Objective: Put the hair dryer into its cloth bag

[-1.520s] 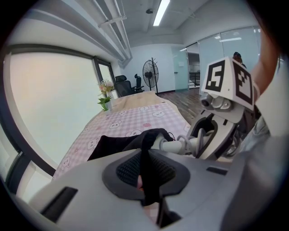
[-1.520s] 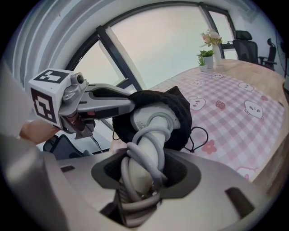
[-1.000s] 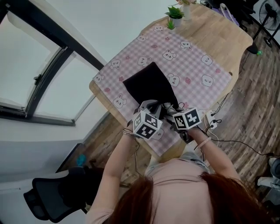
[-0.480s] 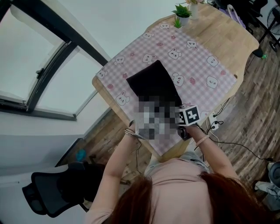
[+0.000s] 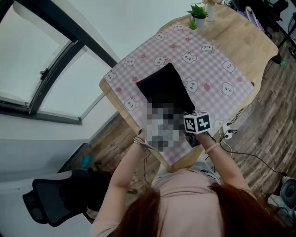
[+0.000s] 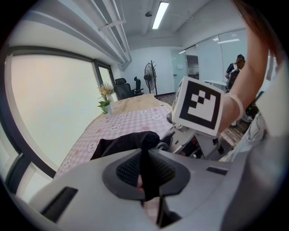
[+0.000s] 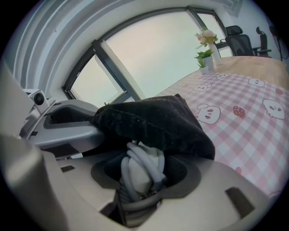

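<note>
The left claw (image 6: 146, 176) is sitting all but closed, pinching a thin fold of the black cloth bag (image 6: 124, 144) between its pads, so the near lip of the bag is being held up off the pink checked cloth (image 6: 135, 119). The right claw (image 7: 144, 179) is standing fairly wide and is gripping the hair dryer (image 7: 137, 170), a pale grey body with its cord wound round it, right between the jaws. The dryer's far end is sitting at the mouth of the bag, with the dark fabric draping over the top of it. In the head view the bag is lying flat on the bunny-print cloth near the person's edge of the wooden tabletop (image 5: 240, 41), its closed end pointing away. The right claw's marker cube (image 5: 197, 122) is showing at the bag's near end, just beside the left hand. A small potted plant (image 5: 199, 11) is standing at the far corner, well apart from the bag.
</note>
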`<state>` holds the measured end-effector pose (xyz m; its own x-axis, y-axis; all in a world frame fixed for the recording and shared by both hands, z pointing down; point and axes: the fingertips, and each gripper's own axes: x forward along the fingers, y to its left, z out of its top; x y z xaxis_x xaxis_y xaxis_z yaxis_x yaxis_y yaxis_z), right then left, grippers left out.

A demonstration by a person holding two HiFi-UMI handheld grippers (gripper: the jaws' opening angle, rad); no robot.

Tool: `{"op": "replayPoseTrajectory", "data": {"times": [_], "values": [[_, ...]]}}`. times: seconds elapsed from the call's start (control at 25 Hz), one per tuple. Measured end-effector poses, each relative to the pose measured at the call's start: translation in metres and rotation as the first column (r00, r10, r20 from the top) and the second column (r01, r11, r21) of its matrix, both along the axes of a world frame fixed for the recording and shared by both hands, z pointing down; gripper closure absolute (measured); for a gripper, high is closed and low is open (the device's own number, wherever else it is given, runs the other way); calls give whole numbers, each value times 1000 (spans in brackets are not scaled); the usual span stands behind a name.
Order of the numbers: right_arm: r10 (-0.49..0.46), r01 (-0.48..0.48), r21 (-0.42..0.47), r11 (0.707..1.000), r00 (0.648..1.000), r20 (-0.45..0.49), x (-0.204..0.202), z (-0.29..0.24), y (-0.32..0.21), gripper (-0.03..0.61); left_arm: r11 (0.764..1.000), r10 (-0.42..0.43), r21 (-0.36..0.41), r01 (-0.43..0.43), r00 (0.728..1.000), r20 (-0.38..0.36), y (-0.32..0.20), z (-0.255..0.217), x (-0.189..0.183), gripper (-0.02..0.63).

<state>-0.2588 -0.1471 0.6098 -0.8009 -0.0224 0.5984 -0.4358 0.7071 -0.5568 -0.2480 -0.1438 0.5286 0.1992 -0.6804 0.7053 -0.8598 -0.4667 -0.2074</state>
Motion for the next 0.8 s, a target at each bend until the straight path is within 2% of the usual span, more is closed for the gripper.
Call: {"op": "replayPoseTrajectory", "data": {"times": [0.4, 0.8], "values": [[42, -44, 28, 999, 996, 73, -12, 1, -10, 371, 1000, 12, -2, -12, 1000, 3, 5, 2, 4, 574], [63, -67, 34, 997, 992, 105, -22, 7, -25, 370, 1000, 1, -9, -1, 1000, -17, 6, 4, 6, 574]]}}
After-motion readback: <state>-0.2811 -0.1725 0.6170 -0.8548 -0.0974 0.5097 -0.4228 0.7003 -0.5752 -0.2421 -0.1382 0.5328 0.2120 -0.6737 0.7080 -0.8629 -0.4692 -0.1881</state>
